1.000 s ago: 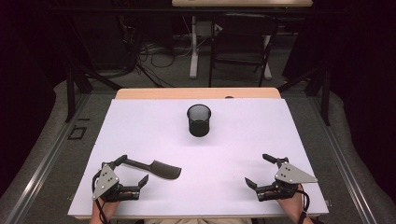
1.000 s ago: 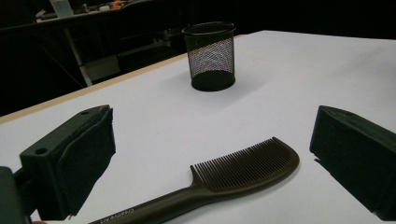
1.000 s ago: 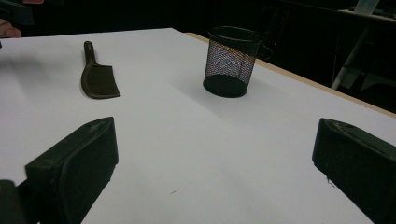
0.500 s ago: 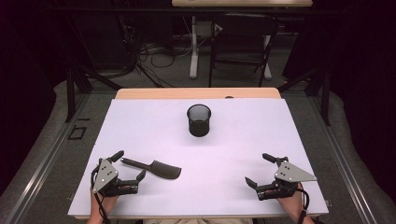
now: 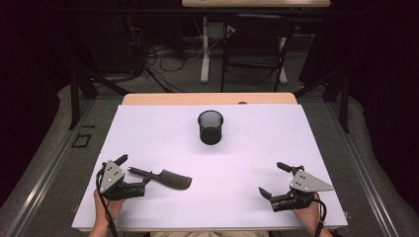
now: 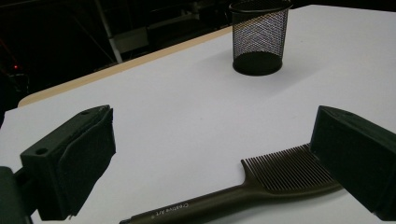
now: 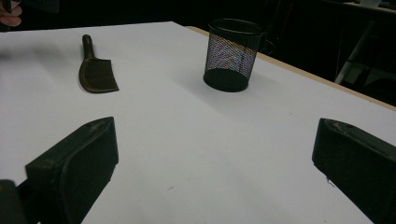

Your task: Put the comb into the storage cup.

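Left claw (image 5: 129, 174) nearer dark flat comb (image 5: 165, 178)

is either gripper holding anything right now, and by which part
Nothing is held. The left gripper is open around the flat black plastic comb without clamping it; the right gripper is open over bare table.

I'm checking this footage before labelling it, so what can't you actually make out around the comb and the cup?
- Comb: left gripper view, far teeth hidden behind a jaw, handle end cut off by the bottom edge.
- Lettering on the handle: too small to read fully.
- Cup: high view, contents too dark to tell.
- Left gripper: high view, contact with the comb unclear.
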The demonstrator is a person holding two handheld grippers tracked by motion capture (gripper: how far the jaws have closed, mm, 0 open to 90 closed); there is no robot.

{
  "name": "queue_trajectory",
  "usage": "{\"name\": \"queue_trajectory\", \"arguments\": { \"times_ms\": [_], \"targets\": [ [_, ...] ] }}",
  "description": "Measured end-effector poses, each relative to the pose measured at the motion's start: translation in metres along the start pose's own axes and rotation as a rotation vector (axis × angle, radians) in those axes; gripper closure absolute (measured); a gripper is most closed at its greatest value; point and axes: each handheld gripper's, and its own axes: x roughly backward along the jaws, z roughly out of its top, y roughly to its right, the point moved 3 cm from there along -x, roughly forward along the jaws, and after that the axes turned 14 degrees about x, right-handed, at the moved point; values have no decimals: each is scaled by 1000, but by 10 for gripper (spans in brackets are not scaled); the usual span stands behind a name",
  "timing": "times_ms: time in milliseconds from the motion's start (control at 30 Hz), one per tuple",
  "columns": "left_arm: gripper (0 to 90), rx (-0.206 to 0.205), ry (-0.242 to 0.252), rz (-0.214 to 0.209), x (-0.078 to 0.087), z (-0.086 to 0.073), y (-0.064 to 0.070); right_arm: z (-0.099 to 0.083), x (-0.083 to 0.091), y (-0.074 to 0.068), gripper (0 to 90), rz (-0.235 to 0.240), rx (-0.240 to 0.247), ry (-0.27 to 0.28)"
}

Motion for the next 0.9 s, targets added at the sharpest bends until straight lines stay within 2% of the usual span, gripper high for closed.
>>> {"name": "queue_trajectory", "arguments": {
  "times_ms": [367,400,900],
  "targets": [
    [26,-10,-48,27,-11,4,-3,0,0,0,0,-2,1,-2],
    [24,-11,-55,42,-14,5,-4,0,0,0,0,-2,-2,-5],
    [4,14,-120,80,-34,8,-16,-1,-1,0,0,0,-1,-12]
  ]
}}
